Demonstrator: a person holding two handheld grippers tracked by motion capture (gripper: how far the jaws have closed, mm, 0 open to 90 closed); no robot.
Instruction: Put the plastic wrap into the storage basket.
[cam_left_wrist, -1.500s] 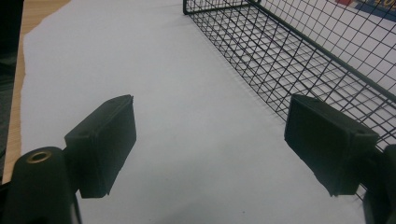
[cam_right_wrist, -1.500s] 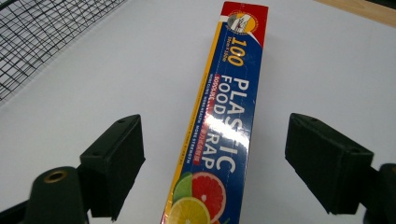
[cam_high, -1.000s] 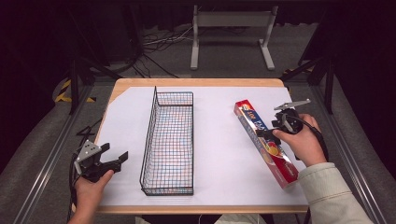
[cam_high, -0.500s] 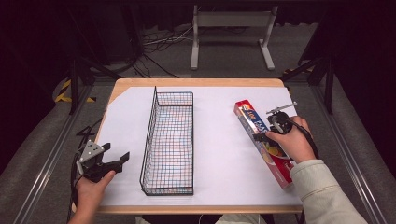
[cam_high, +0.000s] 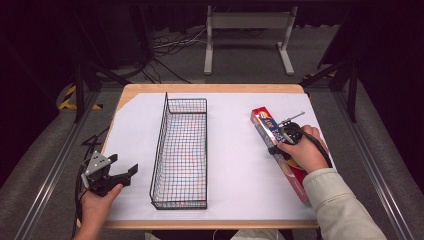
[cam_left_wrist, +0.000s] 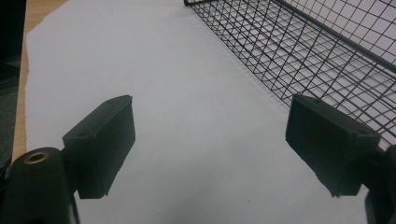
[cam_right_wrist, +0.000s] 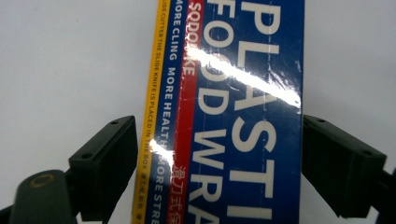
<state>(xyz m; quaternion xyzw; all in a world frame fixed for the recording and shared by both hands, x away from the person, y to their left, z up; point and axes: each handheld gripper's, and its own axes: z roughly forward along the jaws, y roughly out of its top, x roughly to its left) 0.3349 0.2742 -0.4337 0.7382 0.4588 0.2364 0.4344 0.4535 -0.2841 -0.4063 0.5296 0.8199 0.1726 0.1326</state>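
Note:
A long red-and-blue plastic food wrap box (cam_high: 264, 124) lies on the white sheet at the right, running away from the person. My right gripper (cam_high: 282, 145) points down over its middle. In the right gripper view the right gripper (cam_right_wrist: 219, 163) straddles the box (cam_right_wrist: 243, 93), with both pads close beside its long sides and no visible squeeze. Its jaws have just been opening, with the box between them. My left gripper (cam_high: 124, 164) rests at the front left, open with nothing between its jaws, and the left gripper (cam_left_wrist: 210, 135) faces bare sheet.
A black wire basket (cam_high: 162, 145) stands lengthwise in the middle-left of the white sheet (cam_high: 235, 165); its wall (cam_left_wrist: 303, 51) is just right of the left gripper. The wooden table edge (cam_high: 210, 88) runs along the back. Metal frames and cables lie on the floor beyond.
The right hand has come down and slightly nearer along the box, so the gripper now sits low over it. The left hand and the basket have stayed put.

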